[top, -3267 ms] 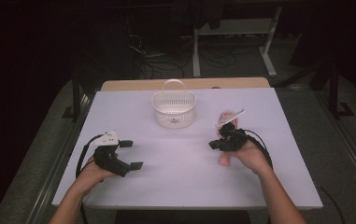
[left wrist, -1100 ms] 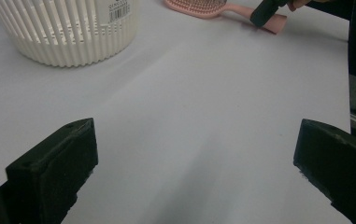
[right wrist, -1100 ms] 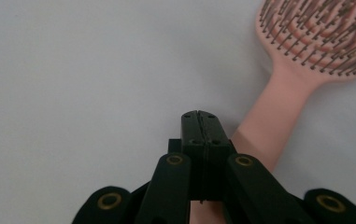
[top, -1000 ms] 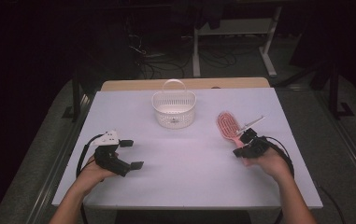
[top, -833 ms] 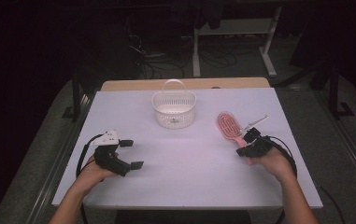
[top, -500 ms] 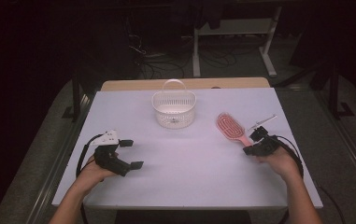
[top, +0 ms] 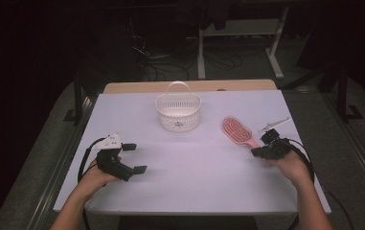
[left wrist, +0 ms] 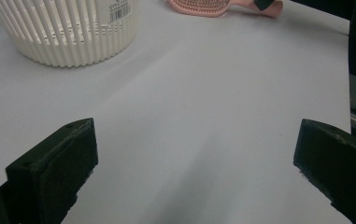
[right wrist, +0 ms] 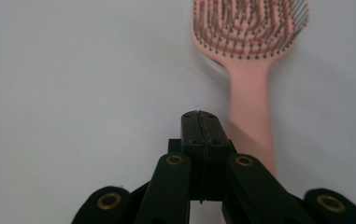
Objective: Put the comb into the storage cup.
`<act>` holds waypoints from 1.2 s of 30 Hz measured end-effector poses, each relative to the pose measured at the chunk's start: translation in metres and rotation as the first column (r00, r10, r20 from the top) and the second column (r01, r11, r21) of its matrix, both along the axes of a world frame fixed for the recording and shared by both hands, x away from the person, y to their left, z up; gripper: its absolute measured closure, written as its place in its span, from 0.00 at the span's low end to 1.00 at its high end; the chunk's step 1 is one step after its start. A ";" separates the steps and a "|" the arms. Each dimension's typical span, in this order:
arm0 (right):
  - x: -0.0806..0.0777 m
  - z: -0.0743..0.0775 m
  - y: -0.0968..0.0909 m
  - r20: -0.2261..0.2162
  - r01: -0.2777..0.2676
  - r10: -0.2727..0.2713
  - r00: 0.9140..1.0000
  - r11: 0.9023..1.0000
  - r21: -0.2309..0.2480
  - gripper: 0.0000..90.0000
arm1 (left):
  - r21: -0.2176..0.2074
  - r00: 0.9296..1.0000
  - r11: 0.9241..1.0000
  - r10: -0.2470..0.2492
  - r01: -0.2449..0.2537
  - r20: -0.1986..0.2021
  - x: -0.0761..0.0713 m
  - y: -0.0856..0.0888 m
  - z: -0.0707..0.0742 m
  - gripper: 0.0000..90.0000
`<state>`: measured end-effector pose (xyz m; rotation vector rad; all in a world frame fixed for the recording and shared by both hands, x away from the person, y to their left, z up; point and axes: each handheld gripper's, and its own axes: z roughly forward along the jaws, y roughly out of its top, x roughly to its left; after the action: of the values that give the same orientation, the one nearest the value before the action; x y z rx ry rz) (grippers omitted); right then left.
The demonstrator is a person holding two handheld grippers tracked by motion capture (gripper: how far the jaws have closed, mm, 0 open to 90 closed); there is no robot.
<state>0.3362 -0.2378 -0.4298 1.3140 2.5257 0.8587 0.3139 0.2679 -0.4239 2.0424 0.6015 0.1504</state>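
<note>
While bristles-up, pink hairbrush [top: 237,131] lies diagonal — handle toward right hand-held gripper [top: 266,145] (jaws together, empty).

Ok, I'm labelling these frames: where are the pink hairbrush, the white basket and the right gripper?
pink hairbrush [right wrist: 250,28], right gripper view, bristle head.
white basket [top: 178,116], high view, front wall.
right gripper [right wrist: 199,119], right gripper view, tips of its closed jaws.

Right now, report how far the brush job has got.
Done: the brush lies flat on the table, bristles up, right of the basket. In hand: nothing; the right gripper is shut beside its handle, the left gripper open. Left: whatever follows, perhaps basketing it.
</note>
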 end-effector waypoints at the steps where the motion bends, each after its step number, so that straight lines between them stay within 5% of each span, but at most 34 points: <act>1: 0.000 0.000 0.000 0.000 0.000 0.000 1.000 1.000 0.000 0.95 | 0.001 1.000 1.000 -0.001 0.001 -0.001 0.000 0.000 0.000 0.00; 6: -0.011 0.006 0.006 0.051 -0.040 0.036 0.998 0.996 0.075 0.74 | 0.003 1.000 1.000 -0.002 0.002 -0.001 0.000 -0.001 0.000 0.00; 13: -0.030 0.005 0.032 0.149 -0.099 0.083 0.985 0.990 0.103 0.40 | -0.008 1.000 1.000 0.003 -0.003 0.003 -0.001 0.000 0.001 0.00; 24: -0.035 -0.003 0.052 0.185 -0.124 0.092 0.978 0.978 0.168 0.00 | -0.001 1.000 1.000 -0.001 0.001 0.001 -0.002 -0.001 0.001 0.00; 36: -0.037 -0.008 0.062 0.192 -0.185 0.154 0.969 0.970 0.156 0.00 | 0.007 1.000 1.000 -0.009 0.009 -0.001 -0.003 -0.003 -0.002 0.00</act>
<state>0.2989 -0.1757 -0.4381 1.0203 2.4950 1.1977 0.3111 0.2647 -0.4256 2.0516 0.5933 0.1471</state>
